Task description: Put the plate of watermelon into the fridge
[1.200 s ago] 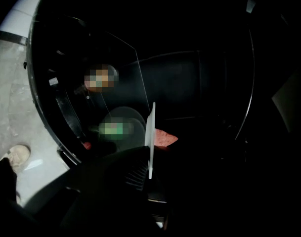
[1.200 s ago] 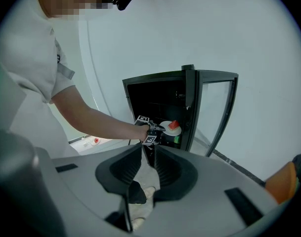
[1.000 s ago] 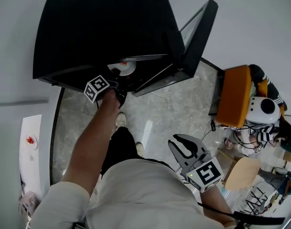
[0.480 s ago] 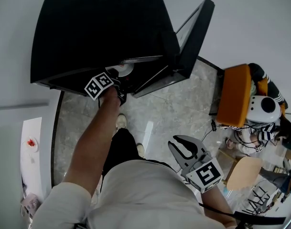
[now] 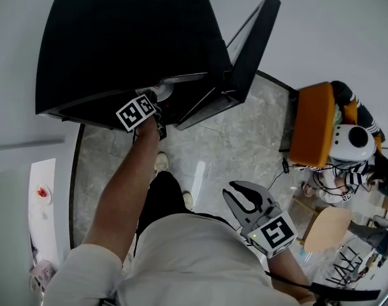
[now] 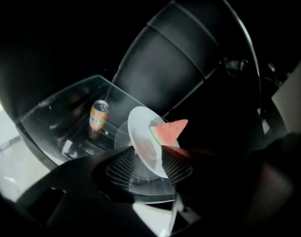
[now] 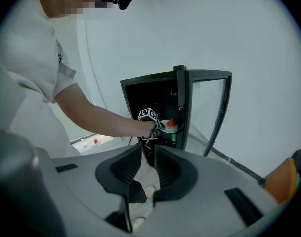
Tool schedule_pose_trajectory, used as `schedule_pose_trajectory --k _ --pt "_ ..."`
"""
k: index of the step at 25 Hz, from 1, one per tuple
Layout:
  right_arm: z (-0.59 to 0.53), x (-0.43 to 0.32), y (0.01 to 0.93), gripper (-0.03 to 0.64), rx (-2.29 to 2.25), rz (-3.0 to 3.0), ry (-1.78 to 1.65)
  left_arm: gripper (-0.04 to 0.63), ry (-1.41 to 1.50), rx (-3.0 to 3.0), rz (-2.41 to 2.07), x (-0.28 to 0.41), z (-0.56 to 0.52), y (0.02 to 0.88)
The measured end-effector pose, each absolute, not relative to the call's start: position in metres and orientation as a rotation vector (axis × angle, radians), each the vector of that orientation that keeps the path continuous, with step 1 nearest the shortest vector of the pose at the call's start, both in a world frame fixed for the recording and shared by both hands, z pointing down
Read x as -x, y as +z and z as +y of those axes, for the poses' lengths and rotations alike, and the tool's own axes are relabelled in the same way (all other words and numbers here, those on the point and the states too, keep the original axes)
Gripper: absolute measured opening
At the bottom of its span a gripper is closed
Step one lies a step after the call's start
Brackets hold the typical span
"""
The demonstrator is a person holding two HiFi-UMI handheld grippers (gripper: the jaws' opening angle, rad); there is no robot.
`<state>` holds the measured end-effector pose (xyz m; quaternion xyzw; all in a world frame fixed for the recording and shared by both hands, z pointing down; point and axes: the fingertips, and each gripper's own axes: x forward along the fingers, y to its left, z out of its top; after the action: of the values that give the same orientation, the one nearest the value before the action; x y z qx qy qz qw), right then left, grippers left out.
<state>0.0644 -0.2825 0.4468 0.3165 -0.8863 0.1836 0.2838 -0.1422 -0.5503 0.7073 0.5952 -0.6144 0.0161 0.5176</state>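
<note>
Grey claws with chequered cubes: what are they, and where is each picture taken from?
No robot here: a person holds a two-jaw gripper in each hand. One picture comes from a camera on the person's head, looking down; the other two from cameras riding on the grippers. The left gripper reaches into the open black fridge. Its jaws have just been opening, with the rim of the white plate between them; the plate carries a watermelon wedge and seems to rest on a glass shelf near an orange can. The right gripper hangs by the person's waist, open and empty.
</note>
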Motion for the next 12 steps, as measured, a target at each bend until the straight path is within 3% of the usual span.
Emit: schedule_pose_trajectory --k 5,12 --pt "-0.282 -0.066 0.447 0.089 -0.844 -2.379 0.493 0.23 0.121 -1.456 -1.569 0.15 -0.546 0.709" --pt "-0.281 -0.066 0.447 0.089 -0.845 -2.388 0.5 0.233 0.142 -1.486 -1.601 0.155 -0.543 0.706"
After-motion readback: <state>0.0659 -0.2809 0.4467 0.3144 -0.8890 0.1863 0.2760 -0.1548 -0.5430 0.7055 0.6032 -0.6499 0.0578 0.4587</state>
